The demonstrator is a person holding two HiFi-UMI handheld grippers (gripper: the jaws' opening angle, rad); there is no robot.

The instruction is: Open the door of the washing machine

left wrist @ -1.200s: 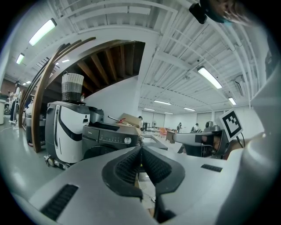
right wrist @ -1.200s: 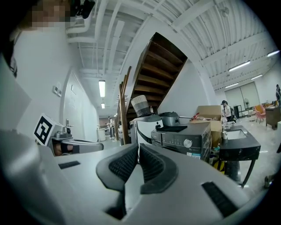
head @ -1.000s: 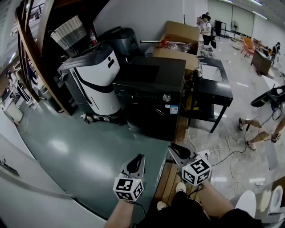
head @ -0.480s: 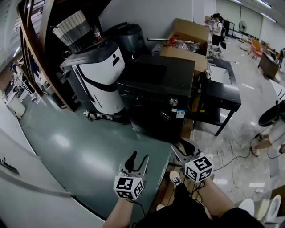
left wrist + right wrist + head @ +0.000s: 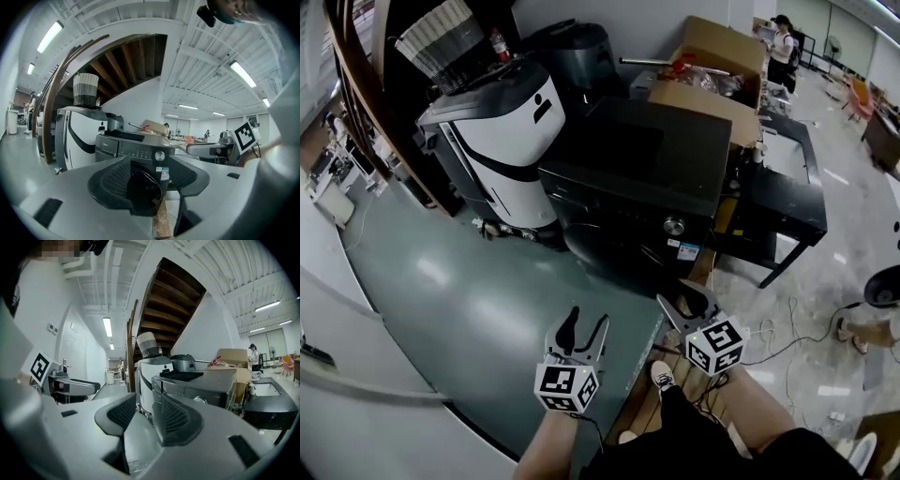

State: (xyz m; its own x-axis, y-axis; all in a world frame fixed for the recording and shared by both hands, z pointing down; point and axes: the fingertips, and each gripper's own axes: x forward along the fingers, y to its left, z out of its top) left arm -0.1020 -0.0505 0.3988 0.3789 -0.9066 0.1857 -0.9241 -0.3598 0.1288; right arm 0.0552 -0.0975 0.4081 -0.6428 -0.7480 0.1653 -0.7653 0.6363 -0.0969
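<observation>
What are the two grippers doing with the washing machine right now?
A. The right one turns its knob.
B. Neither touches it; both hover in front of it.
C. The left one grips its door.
B: the left gripper and right gripper both sit short of the washing machine, jaws apart and empty, having just been opening.

The washing machine point(image 5: 136, 151) bears a faint brand mark point(image 5: 107, 143), seemingly "Midea"; its stickers point(image 5: 163, 172) are unreadable.
</observation>
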